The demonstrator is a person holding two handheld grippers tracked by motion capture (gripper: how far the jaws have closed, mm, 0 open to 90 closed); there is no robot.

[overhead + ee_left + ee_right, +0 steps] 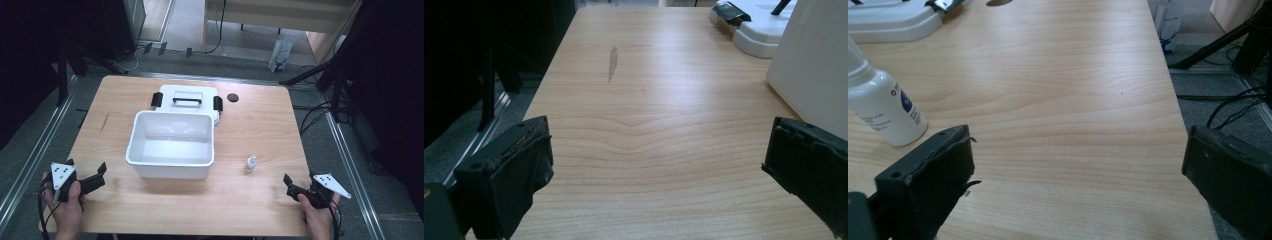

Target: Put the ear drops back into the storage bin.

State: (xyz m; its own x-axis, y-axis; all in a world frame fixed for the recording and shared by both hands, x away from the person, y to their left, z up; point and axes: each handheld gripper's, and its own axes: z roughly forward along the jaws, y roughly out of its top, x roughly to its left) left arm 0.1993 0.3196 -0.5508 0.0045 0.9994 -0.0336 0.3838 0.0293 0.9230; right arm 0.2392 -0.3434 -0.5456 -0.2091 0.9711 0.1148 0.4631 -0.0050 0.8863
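A white rectangular bin (171,142) stands in the middle of the wooden table (260,125), empty inside. Its white lid (187,99), with a black handle and black clips, lies flat just behind it. A small white bottle (251,163) stands upright to the right of the bin; it is near the left jaw in the right gripper view (885,112). My left gripper (86,169) is open at the front left corner, with nothing between its jaws (659,165). My right gripper (299,182) is open at the front right, right of the bottle, also holding nothing (1078,170).
A small black disc (232,97) lies on the table to the right of the lid. Beyond the table are tripod legs, cables and a plastic bag (280,52) on the floor. The table's right edge runs close beside my right gripper.
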